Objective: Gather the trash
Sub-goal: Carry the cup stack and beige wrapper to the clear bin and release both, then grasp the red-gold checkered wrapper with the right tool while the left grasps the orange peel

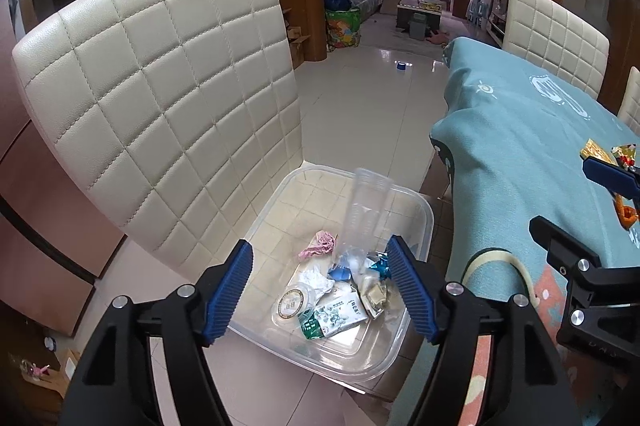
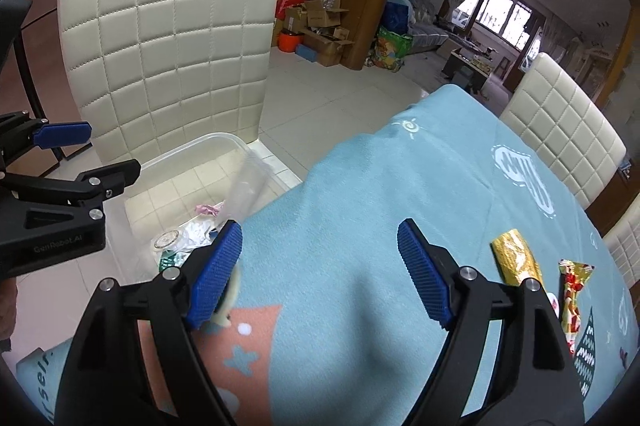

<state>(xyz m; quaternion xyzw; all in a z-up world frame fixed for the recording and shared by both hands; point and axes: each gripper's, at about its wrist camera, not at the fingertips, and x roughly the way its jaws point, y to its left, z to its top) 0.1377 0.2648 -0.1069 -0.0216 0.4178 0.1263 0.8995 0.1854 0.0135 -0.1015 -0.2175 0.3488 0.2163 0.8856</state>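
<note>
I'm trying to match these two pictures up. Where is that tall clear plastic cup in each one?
Left wrist view: the clear plastic cup stands near the centre, tilted, inside the clear bin, above the open left gripper.
Right wrist view: the cup is left of centre, blurred, partly hidden behind the teal tablecloth.
Shared landmark: the quilted cream chair behind the bin.

One clear bin (image 1: 424,210) on the chair seat, one plastic cup (image 1: 362,210) inside, two wrappers (image 2: 516,258) near the table's right edge, three cream chairs (image 1: 160,98).
</note>
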